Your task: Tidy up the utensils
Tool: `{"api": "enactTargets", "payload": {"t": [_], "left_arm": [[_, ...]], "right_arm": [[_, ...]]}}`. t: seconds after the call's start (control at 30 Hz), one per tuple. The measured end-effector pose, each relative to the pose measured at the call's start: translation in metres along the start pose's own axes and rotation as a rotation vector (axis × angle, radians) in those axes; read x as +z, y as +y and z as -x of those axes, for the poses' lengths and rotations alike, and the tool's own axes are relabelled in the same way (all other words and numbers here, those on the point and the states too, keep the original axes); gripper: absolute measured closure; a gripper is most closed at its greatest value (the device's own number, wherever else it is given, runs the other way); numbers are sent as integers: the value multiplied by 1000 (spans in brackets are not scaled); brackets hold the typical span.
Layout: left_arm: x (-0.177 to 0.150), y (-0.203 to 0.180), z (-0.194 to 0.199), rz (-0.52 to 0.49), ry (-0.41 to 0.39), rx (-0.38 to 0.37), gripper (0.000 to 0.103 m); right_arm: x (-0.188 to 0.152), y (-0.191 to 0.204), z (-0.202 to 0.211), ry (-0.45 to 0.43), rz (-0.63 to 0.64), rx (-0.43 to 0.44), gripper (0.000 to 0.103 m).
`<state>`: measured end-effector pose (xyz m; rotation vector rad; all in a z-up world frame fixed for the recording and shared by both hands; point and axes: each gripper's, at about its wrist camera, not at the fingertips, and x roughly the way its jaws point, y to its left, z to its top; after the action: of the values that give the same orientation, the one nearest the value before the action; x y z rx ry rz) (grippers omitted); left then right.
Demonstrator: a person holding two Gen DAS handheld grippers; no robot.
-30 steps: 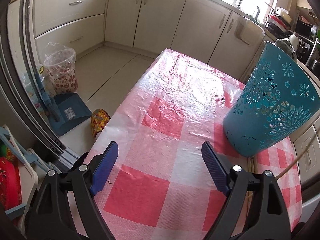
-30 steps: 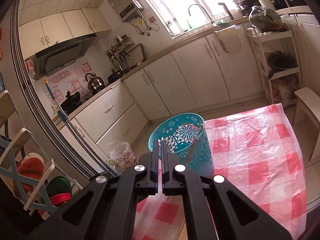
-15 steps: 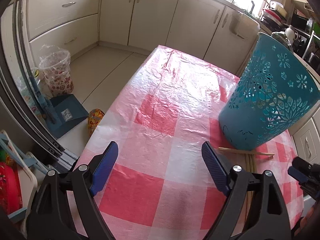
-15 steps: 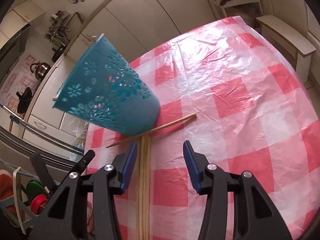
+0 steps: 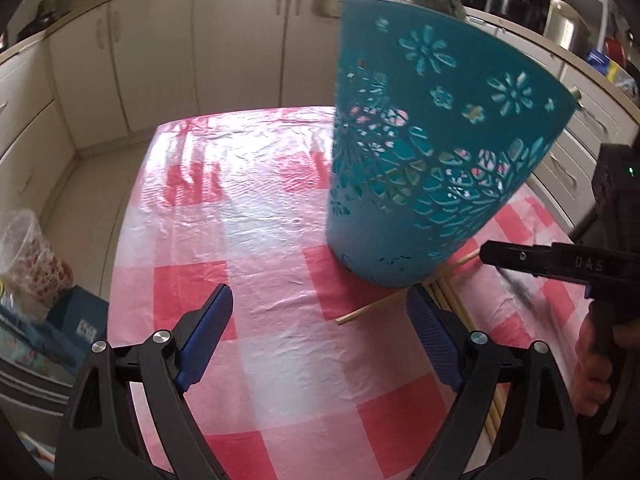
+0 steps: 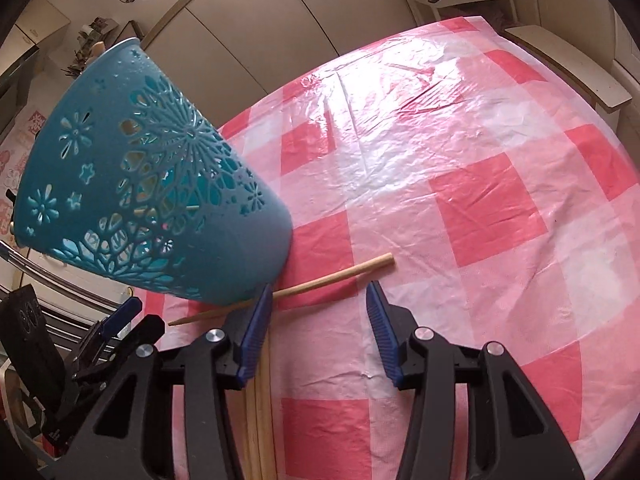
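My right hand-held gripper hangs with jaws apart over a loose chopstick lying flat on the table, its long axis crosswise, thick end pointing away from the teal basket it touches. More chopsticks lie bundled lengthwise under my left finger. My left hand-held gripper is opening wider, holding nothing.

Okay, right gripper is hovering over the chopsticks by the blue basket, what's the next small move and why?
Probably lower the right gripper onto the angled chopstick and close. Its jaws are open and empty, that stick lies loose on the checked tablecloth across the gap, and the teal basket stands right beside it.
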<state>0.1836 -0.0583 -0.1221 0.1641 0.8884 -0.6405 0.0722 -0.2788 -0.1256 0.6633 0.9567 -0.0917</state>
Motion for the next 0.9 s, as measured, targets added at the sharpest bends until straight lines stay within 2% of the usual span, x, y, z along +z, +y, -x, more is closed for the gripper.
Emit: {"api": "enactTargets", "payload": {"t": [0.13, 0.23, 0.27, 0.33, 0.5, 0.6, 0.77, 0.9], "left_arm": [[3, -12, -17, -56, 60, -104, 18], [1, -20, -31, -98, 130, -141, 18], [0, -23, -31, -119, 129, -133, 17], [-5, -31, -29, -149, 156, -172, 16], [-20, -57, -16, -180, 221, -353, 16], [-29, -69, -4, -196, 234, -453, 16], [-37, -84, 3, -169, 266, -586, 16], [-42, -109, 5, -194, 284, -665, 16]], "right_arm": [[1, -8, -2, 2, -16, 42, 54], [5, -18, -1, 6, -32, 72, 54], [6, -21, 0, 9, -32, 73, 54], [7, -26, 1, 10, -31, 74, 54], [10, -33, 0, 13, -15, 70, 54], [9, -35, 3, 17, -15, 69, 54], [4, -25, 8, 23, 18, 37, 54], [3, -7, 3, 26, 110, -49, 57]]}}
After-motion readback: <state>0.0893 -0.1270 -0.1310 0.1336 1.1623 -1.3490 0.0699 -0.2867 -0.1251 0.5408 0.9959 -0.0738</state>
